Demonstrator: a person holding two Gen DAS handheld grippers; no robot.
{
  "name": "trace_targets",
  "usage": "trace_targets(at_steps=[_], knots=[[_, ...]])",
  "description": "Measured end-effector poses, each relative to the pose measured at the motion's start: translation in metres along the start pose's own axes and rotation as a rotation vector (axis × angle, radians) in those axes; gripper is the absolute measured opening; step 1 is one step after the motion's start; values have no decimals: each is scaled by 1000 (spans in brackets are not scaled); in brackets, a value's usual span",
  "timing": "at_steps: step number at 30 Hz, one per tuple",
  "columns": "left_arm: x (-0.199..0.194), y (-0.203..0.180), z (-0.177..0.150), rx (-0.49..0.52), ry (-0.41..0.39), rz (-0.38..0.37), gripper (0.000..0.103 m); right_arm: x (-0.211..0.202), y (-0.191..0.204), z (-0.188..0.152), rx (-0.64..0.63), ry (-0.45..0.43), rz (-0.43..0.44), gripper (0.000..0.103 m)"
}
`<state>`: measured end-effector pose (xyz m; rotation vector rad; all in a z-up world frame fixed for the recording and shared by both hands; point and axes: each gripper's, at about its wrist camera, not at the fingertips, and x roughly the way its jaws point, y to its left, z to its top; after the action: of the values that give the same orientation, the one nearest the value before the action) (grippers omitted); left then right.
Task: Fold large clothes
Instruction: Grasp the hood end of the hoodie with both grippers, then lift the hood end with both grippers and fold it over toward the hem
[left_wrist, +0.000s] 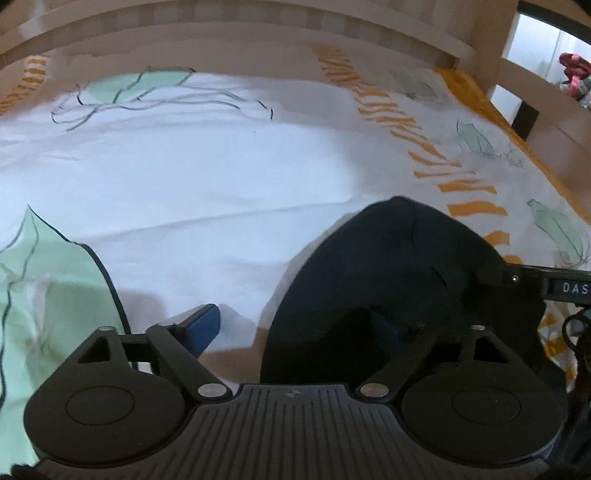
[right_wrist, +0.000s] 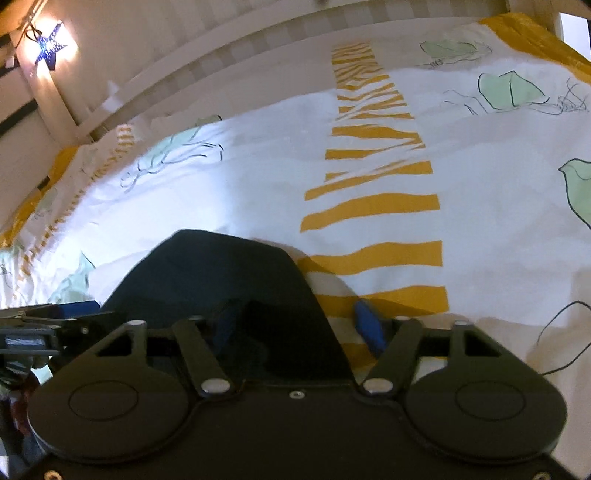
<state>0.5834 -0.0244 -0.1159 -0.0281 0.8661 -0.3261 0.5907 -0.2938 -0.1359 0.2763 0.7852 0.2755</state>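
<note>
- Closest to me on the left wrist view, my left gripper (left_wrist: 295, 332) has its jaws spread wide. The blue left finger (left_wrist: 203, 326) stands clear over the white cover, while the right finger is buried in or behind the dark cloth, so I cannot tell whether that pad presses on it.
- On the right wrist view, my right gripper (right_wrist: 299, 328) has its jaws at a middling gap. One blue finger (right_wrist: 369, 326) sits bare over the yellow stripes; the other is tucked against a fold of the dark cloth. I cannot tell if the fabric is truly pinched.
- The dark navy garment (right_wrist: 221, 280) lies bunched on the bed right at both sets of fingers, its near part hanging over the gripper bodies and its far edge resting flat on the bedding. From the left side it shows as a dark mound (left_wrist: 388, 266) on the right half of the view.
- At the right edge of the left view I see the other gripper's black arm reaching to the garment.
- Beyond the garment spreads the bed cover (right_wrist: 258, 184), white with a yellow striped band (right_wrist: 373, 177) and pale green leaf shapes (left_wrist: 55, 295).
- Farthest off stand the pale wooden bed rail (left_wrist: 240, 37) and a lit star-shaped lamp (right_wrist: 50, 46) on the wall.
</note>
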Motion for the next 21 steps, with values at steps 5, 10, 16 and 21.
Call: trace_targets(at_steps=[5, 10, 16, 21], knots=[[-14, -5, -8, 71, -61, -76, 17, -6, 16, -3, -71, -24, 21, 18], [-52, -25, -19, 183, -201, -8, 11, -32, 26, -3, -115, -112, 37, 16], [-123, -49, -42, 271, -383, -1, 11, -96, 36, -13, -193, -235, 89, 15], [-192, -75, -89, 407, -517, 5, 11, -160, 45, -38, -288, -315, 100, 13]])
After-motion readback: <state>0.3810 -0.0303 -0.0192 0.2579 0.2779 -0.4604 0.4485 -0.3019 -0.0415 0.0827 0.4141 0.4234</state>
